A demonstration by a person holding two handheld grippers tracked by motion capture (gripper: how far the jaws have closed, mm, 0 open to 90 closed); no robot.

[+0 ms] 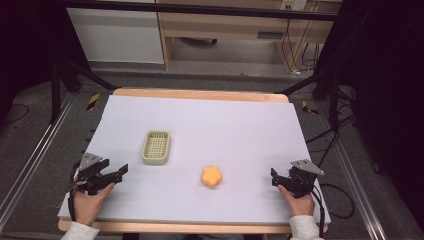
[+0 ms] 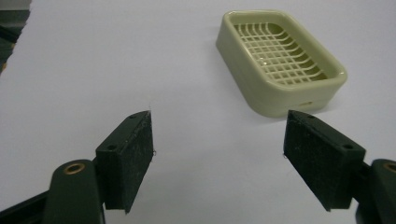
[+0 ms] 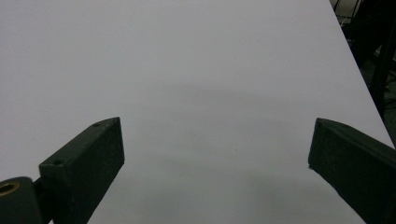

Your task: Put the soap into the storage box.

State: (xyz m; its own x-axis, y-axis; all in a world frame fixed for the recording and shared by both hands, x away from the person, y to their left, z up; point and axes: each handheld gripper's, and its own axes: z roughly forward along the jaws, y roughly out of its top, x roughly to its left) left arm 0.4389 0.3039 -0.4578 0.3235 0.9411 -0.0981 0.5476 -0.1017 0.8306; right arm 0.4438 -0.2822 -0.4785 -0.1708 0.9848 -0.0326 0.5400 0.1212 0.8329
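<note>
Both the left gripper [image 1: 117, 176] and right gripper [image 1: 274, 177] gape wide, holding nothing; the soap dish [image 1: 156, 147] and orange soap [image 1: 212, 176] lie between them.

Wooden-edged table [image 1: 200, 94] under a pale lavender sheet [image 1: 225, 130]. On the sheet, 2 things well apart: green slotted soap dish [image 1: 156, 147], orange flower-shaped sponge [image 1: 212, 176].

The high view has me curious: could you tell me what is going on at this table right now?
A person holds the left gripper and the right gripper, both open and empty, near the table's front corners. Between them sit a pale green soap dish and an orange flower-shaped piece, both untouched.
</note>
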